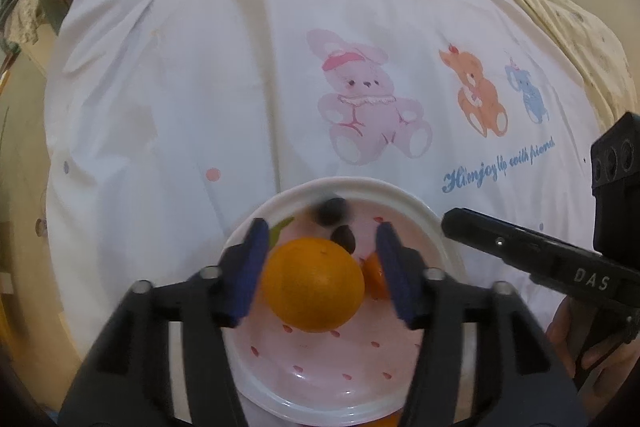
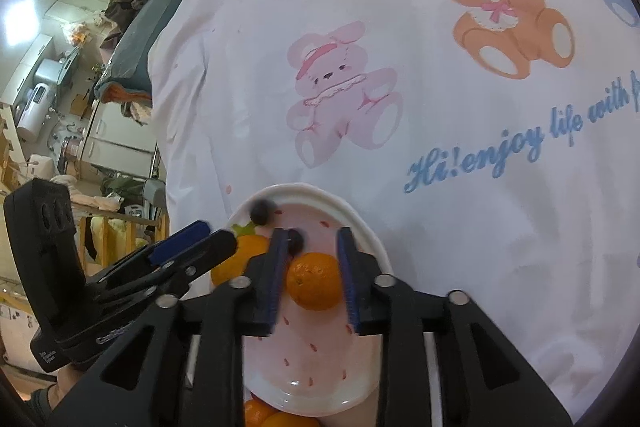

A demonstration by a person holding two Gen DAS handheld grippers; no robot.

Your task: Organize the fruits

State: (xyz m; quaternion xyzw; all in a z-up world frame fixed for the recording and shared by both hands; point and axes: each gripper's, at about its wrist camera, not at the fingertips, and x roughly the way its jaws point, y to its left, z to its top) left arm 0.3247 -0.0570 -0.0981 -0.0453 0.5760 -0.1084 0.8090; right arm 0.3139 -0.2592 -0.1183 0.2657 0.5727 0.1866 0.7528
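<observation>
A pink plate [image 1: 360, 187] with strawberry prints and a white rim lies on the bedsheet. My left gripper [image 1: 323, 227] stands open over it. A large orange [image 1: 314, 285] rests on the plate between its blue pads; the right pad is clear of the fruit. My right gripper [image 2: 312, 233] is open around a smaller orange [image 2: 314, 281], which sits on the plate [image 2: 304, 189] close between both pads. Two dark round fruits [image 1: 332, 211] [image 1: 344, 239] lie at the plate's far side. The large orange [image 2: 240, 259] shows partly behind the left gripper's fingers [image 2: 188, 243].
White sheet [image 1: 200, 87] printed with cartoon bears and blue lettering covers the bed. More oranges [image 2: 264, 415] peek out below the plate's near rim. A person's hand [image 1: 576, 339] holds the right gripper's handle. Cluttered room and furniture [image 2: 80, 107] lie beyond the bed's left edge.
</observation>
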